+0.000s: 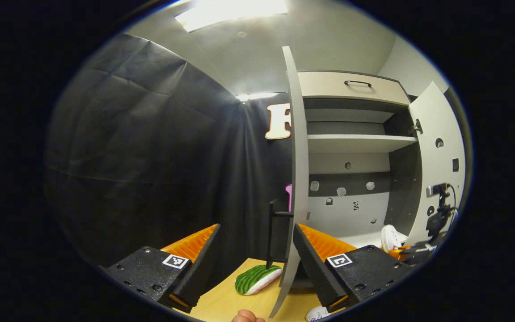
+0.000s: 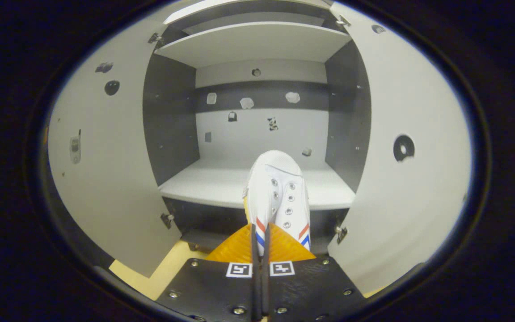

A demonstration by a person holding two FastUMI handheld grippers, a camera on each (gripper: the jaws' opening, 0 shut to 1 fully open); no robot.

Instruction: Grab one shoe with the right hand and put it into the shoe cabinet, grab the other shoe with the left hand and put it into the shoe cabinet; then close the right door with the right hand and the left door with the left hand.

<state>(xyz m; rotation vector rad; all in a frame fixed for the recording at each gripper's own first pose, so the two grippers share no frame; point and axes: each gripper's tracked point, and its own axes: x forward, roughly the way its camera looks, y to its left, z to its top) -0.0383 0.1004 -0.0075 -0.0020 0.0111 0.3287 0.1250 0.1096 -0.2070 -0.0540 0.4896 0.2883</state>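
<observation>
Pinched together on the heel collar of a white canvas lace-up shoe with red and blue stripes (image 2: 280, 197): orange ribbed fingers (image 2: 239, 246) of the right gripper (image 2: 261, 243), both pads apparently pressing the thin fabric edge, toe pointing into the cabinet. Held just in front of and above the front edge of the lower grey shelf (image 2: 221, 185) of the grey-and-white shoe cabinet (image 2: 168, 116), not yet resting on it.

Spread wide and grasping nothing: fingers (image 1: 195, 243) of the left gripper (image 1: 257, 243), hanging in front of the thin edge of the open left cabinet door (image 1: 297, 179) and its black bar handle (image 1: 272, 232).

Second white shoe (image 1: 318, 313) barely visible at the bottom of the left gripper view, on the light wooden floor board (image 1: 221, 299) near the door's lower corner; too little shown to judge its pose.

Handling, as a judgement: light, soft upper with a stiffer rubber sole; canvas collar likely to fold or slip under a thin pinch, so a bite across the heel counter or the tongue and eyelet row probably firmer. Not fragile; a short drop onto the shelf harmless.

Shelf flat, smooth, roomy enough for both shoes side by side. Right door (image 2: 400, 147) and left door both swung fully open. Green-striped watermelon-slice toy (image 1: 257, 278) lying on the board just beside the left door's foot. Black cloth wall to the left, bright ceiling panel overhead.
</observation>
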